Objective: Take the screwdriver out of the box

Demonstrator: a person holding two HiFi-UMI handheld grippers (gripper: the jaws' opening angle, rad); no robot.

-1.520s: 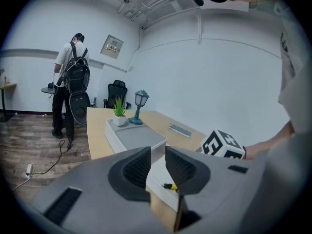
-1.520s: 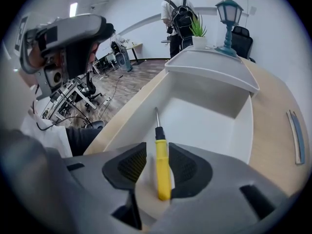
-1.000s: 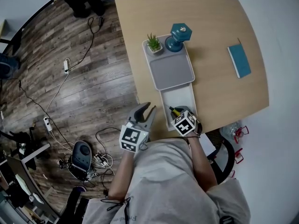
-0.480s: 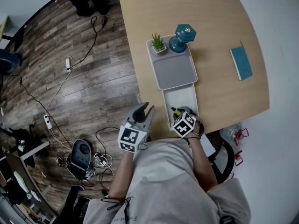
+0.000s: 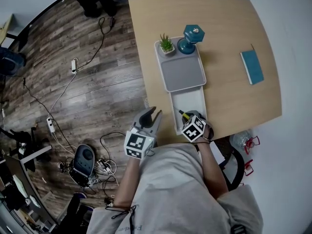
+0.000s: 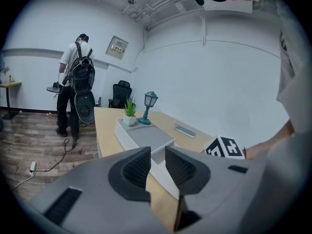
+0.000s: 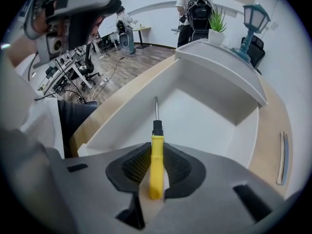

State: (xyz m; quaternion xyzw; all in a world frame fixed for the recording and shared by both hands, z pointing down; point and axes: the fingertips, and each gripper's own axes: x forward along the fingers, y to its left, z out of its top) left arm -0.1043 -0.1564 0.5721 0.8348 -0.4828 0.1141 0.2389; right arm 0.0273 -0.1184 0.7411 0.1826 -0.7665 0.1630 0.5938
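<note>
Right gripper view has the good stuff: your right gripper has the screwdriver by its yellow handle, jaws closing in with a pad against either side of it; the metal shaft sticks out past the fingertips and points along the box toward its far wall; can't tell whether the tip sits on the box floor or just above it. So the screwdriver's inside the box, in the open white compartment at the end nearest you.

Head view: that gripper points steeply down into the near compartment; its marker cube sits on top and hides most of it, so you only get a bit of yellow and black poking out ahead of the cube; the other half of the box is under a grey lid, with a little potted plant and a teal lamp at the far end; a blue notebook lies well apart to the right on the wooden table.

Your left gripper is released; left gripper view shows a narrow gap between the pads with nothing in it, just table edge and box beyond; in the head view it hangs off the table's left edge over the wood floor, beside the box but apart from it. Someone with a backpack stands at the far end of the room.
</note>
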